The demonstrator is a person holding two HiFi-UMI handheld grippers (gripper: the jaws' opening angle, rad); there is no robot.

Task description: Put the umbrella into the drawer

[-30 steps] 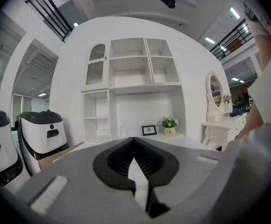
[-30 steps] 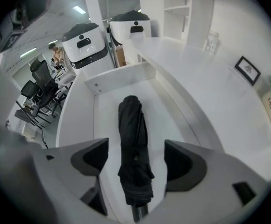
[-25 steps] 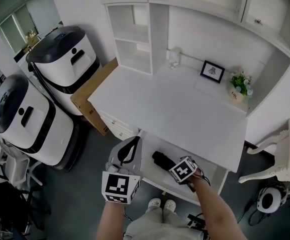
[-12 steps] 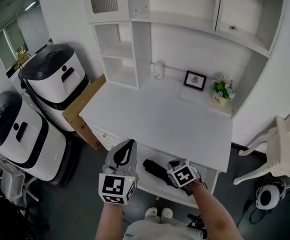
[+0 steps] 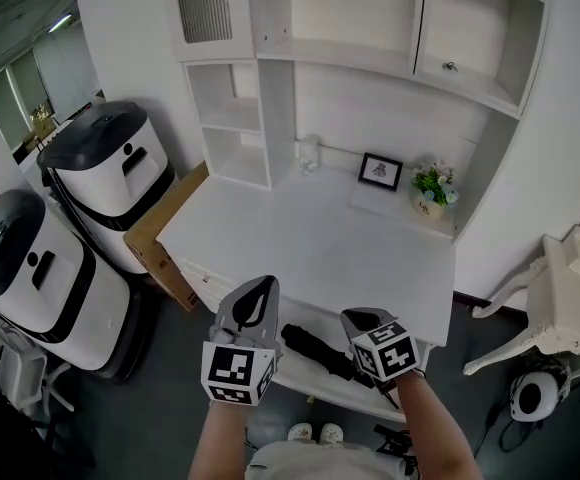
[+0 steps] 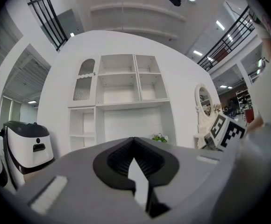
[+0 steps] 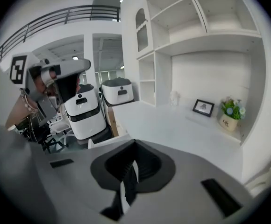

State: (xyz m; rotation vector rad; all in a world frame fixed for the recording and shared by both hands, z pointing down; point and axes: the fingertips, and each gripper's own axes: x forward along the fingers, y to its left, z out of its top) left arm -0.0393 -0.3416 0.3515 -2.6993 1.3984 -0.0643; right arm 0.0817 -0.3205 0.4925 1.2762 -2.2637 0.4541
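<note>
Now: folded black umbrella (image 5: 315, 346) lying flat in open drawer (image 5: 320, 380) beneath front edge of white desk (image 5: 320, 233), lengthwise along drawer. Right claw (image 5: 353, 318) over umbrella's right end in head view; jaws pressed together, nothing between them. Left claw (image 5: 262, 288) over drawer's left end; jaws likewise closed tight, empty, facing shelf unit (image 5: 240, 118). At back right of desk: picture frame (image 5: 380, 169), potted flowers (image 5: 430, 185) just beside it.
</note>
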